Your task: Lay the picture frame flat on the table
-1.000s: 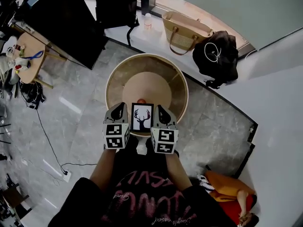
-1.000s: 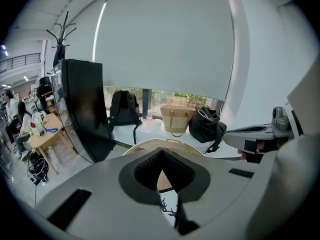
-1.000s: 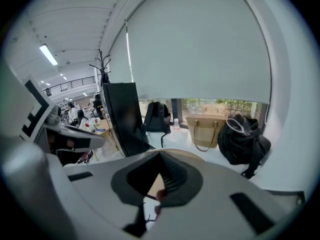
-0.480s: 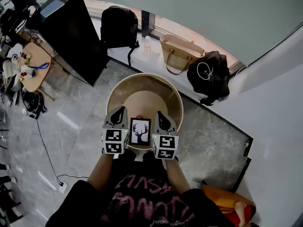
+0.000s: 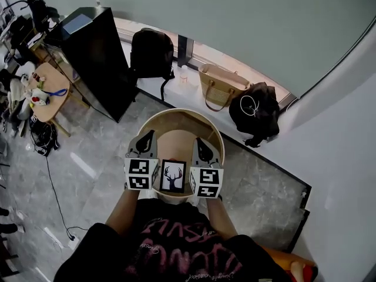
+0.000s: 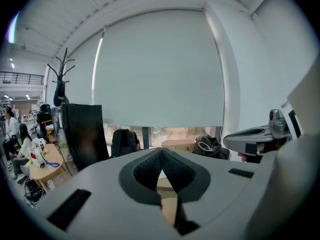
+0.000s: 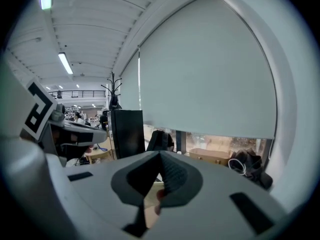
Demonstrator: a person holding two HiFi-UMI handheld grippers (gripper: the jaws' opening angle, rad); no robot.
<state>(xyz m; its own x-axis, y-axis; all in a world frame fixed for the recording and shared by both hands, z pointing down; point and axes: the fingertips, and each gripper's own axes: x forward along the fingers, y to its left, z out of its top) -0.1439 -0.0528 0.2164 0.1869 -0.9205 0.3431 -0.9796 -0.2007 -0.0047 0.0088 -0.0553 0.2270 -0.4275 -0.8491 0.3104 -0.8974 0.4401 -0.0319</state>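
The picture frame (image 5: 173, 177), black-edged with a dark antlered deer on white, shows its face upward near the front edge of the round wooden table (image 5: 176, 125). It sits between the two marker cubes; whether it lies flat or leans I cannot tell. My left gripper (image 5: 146, 137) is just left of it and my right gripper (image 5: 200, 143) just right, both pointing away over the table. In the left gripper view the left gripper (image 6: 161, 154) is shut on nothing. In the right gripper view the right gripper (image 7: 160, 156) is also shut and empty. Neither gripper view shows the frame.
Beyond the table a ledge holds a black backpack (image 5: 151, 53), a small bottle (image 5: 184, 73), a tan handbag (image 5: 220, 84) and a black bag (image 5: 257, 111). A tall black cabinet (image 5: 100, 57) stands at left, with a small cluttered side table (image 5: 41, 87) further left.
The head view has tilted up, so the table and frame sit lower in the picture. Both grippers have edged forward past the frame, which now lies between their cubes.
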